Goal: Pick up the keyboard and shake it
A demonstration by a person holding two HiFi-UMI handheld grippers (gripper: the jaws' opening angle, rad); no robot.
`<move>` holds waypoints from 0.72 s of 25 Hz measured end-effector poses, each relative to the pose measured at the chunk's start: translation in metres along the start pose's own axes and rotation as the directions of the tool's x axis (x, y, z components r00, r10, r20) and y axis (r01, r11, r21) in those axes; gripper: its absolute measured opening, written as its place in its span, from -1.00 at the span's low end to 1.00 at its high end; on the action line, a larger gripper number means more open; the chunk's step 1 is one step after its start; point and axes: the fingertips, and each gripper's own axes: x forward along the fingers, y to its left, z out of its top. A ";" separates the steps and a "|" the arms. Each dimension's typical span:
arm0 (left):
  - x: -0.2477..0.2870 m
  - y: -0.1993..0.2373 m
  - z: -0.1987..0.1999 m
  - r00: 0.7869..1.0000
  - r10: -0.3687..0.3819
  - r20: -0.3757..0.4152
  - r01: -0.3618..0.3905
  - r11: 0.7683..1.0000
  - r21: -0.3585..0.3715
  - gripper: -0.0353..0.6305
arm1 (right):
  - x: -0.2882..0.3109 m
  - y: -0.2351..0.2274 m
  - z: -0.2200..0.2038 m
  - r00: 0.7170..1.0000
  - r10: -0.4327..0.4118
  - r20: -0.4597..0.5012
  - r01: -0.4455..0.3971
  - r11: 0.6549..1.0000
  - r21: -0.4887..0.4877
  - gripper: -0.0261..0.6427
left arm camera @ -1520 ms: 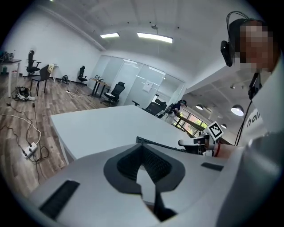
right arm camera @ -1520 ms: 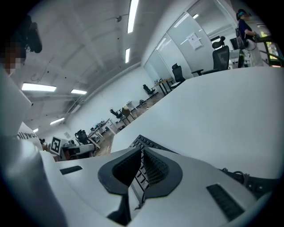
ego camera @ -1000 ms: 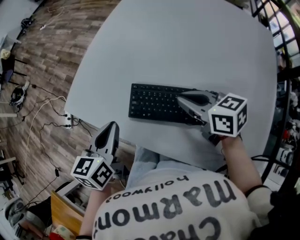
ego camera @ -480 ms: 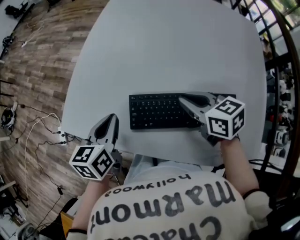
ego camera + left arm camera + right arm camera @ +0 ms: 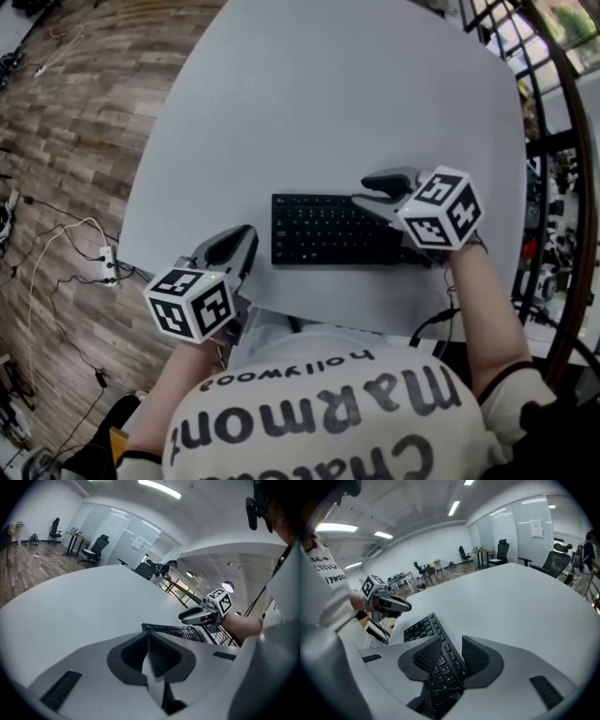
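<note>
Right claw (image 5: 450,644), jaws just opening over keyboard (image 5: 328,230), grips nothing; left claw (image 5: 149,638) closed, empty; shirt (image 5: 328,412) reads "hollywood".

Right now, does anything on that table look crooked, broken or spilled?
Nothing stands out. The black keyboard lies flat on the white table, close to its near edge. It looks intact, and nothing is spilled or scattered around it.

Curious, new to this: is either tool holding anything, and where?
Nothing is held. The right gripper has just been opening its jaws, the keyboard between them, unpressed; the left gripper is shut, empty.
</note>
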 end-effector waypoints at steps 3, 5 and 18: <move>0.003 -0.004 -0.002 0.999 -0.022 -0.033 0.023 1.000 0.006 -0.88 | 0.011 0.000 0.000 0.997 0.030 -0.077 -0.033 0.999 -0.042 -0.49; 0.006 -0.004 -0.004 0.998 -0.024 -0.050 0.025 1.000 0.006 -0.84 | 0.019 0.004 -0.004 0.989 0.071 -0.133 -0.081 0.994 -0.072 -0.48; 0.018 -0.005 -0.026 0.990 -0.047 -0.131 0.043 0.999 -0.029 -0.22 | 0.045 0.003 -0.030 0.853 0.246 -0.460 -0.317 0.945 -0.083 -0.45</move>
